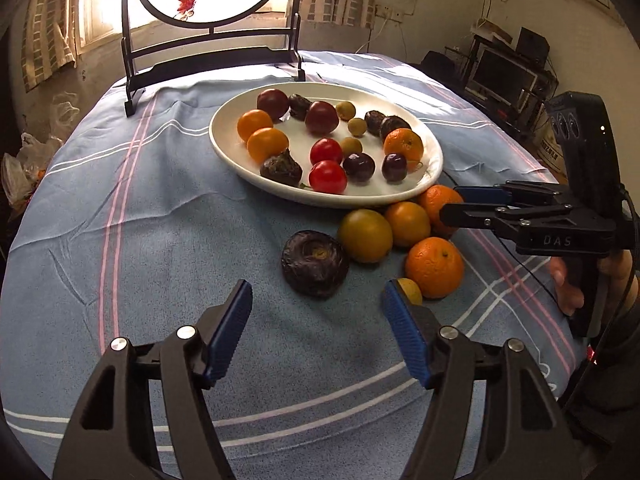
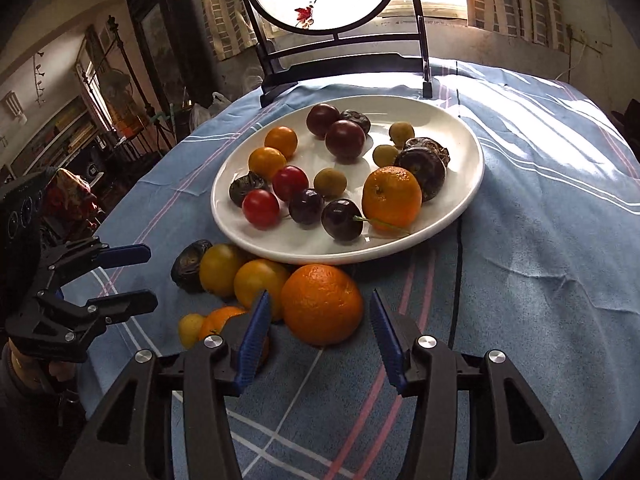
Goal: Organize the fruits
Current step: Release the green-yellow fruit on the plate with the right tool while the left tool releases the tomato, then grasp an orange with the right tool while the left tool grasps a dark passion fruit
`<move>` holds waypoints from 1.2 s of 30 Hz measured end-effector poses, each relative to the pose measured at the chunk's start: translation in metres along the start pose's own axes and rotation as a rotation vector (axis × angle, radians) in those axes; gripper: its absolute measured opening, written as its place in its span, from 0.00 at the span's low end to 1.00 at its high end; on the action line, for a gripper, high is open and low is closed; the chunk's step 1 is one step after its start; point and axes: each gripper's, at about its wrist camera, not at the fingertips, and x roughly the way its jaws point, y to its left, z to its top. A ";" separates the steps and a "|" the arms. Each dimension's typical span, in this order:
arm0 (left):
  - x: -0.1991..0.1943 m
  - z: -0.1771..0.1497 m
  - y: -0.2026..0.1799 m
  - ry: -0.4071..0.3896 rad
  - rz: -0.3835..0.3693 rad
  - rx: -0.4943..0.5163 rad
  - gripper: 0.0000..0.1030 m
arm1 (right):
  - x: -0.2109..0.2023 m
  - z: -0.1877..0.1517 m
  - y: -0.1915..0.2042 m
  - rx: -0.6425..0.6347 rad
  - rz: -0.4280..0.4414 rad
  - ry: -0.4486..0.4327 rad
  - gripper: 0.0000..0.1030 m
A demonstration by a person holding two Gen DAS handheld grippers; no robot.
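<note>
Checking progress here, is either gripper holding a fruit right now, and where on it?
Nothing is held. The left gripper and the right gripper are both open, with the large orange just ahead of the right one.

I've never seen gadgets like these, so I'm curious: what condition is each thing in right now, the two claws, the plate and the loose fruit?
Left gripper: open, empty, aimed at the dark wrinkled fruit.
Right gripper: open, fingers either side of the big orange, not closed on it.
White plate: upright, loaded with mixed fruit.
Loose fruits: clustered on the blue tablecloth, beside the plate.
</note>
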 end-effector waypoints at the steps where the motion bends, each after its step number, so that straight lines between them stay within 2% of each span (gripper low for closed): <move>1: 0.003 0.000 0.002 0.005 0.006 -0.003 0.64 | 0.005 0.001 -0.001 0.008 0.010 0.013 0.50; 2: 0.005 0.001 0.004 0.011 0.012 -0.006 0.64 | 0.007 0.001 -0.002 0.018 0.019 0.022 0.50; 4: 0.011 0.003 0.006 0.025 0.014 -0.017 0.64 | 0.006 0.001 -0.004 0.030 0.021 0.018 0.43; 10: 0.029 0.012 0.001 0.060 0.020 0.003 0.64 | -0.022 -0.011 -0.015 0.064 0.064 -0.070 0.42; 19: 0.054 0.022 -0.009 0.123 0.068 0.073 0.64 | -0.042 -0.027 -0.037 0.141 0.108 -0.108 0.42; 20: 0.054 0.021 -0.010 0.121 0.074 0.078 0.61 | -0.042 -0.027 -0.037 0.144 0.110 -0.111 0.42; 21: 0.052 0.021 -0.011 0.115 0.072 0.087 0.55 | -0.042 -0.027 -0.037 0.144 0.112 -0.112 0.42; 22: 0.050 0.019 -0.015 0.106 0.074 0.103 0.45 | -0.043 -0.028 -0.037 0.142 0.112 -0.113 0.42; 23: 0.047 0.018 -0.018 0.094 0.101 0.118 0.41 | -0.042 -0.028 -0.037 0.141 0.113 -0.114 0.42; 32: 0.008 0.005 -0.016 0.002 0.069 0.074 0.41 | -0.045 -0.028 -0.037 0.146 0.104 -0.129 0.42; 36: -0.013 0.010 -0.013 -0.047 0.046 0.038 0.41 | -0.052 -0.026 -0.036 0.142 0.093 -0.138 0.42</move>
